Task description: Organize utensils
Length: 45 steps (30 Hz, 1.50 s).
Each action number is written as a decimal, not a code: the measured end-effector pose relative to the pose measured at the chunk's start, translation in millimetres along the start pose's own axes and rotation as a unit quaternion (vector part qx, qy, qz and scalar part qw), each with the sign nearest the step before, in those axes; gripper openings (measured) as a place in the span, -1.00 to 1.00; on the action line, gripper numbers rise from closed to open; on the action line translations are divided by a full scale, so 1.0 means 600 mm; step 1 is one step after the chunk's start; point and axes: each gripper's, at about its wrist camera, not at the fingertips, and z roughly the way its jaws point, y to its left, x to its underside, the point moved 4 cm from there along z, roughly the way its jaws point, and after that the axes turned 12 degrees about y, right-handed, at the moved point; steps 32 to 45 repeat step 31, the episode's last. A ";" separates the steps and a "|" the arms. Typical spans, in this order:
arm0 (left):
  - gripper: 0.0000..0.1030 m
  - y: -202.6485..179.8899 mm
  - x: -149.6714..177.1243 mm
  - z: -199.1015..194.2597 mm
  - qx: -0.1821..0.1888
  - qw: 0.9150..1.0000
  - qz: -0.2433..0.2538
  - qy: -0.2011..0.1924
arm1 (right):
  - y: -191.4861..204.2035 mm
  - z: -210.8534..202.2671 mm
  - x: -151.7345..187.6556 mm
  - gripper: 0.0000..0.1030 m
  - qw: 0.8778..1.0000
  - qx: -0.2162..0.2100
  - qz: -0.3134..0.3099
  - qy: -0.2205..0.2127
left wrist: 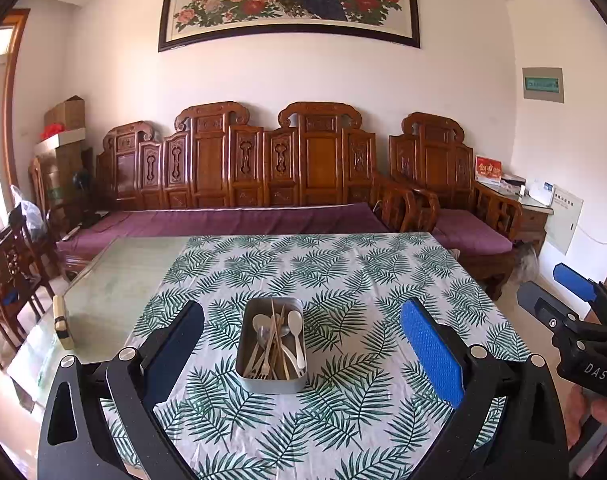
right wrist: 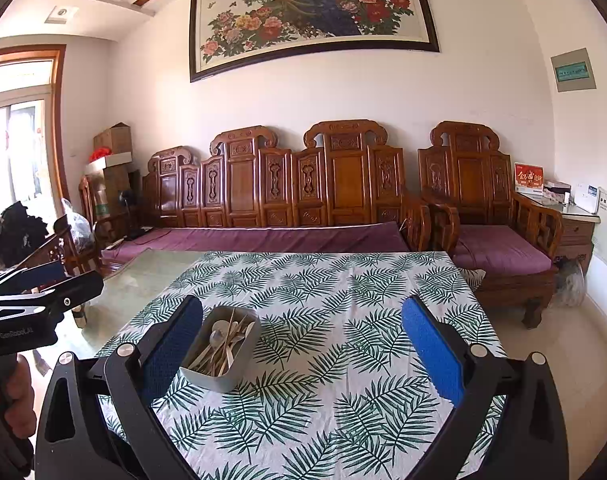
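I count one metal tin (left wrist: 272, 376) near the tablecloth's (left wrist: 383, 280) front edge, two white spoons (left wrist: 296, 326) inside among tangled utensils I can't number, and two grippers.

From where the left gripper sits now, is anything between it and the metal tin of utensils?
Nothing visible. The left gripper is open and the metal tin sits straight ahead between its fingers, with only bare leaf-print tablecloth around it. The right gripper is off to the side, also open, not in the path.

Matt metal tin (left wrist: 272, 376), perhaps plastic spoons (left wrist: 296, 326), printed cloth (left wrist: 343, 280).
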 end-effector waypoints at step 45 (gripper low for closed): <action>0.85 -0.011 -0.003 -0.005 0.002 1.000 0.001 -0.002 | 0.001 0.000 -0.001 0.95 1.000 0.000 0.000 0.000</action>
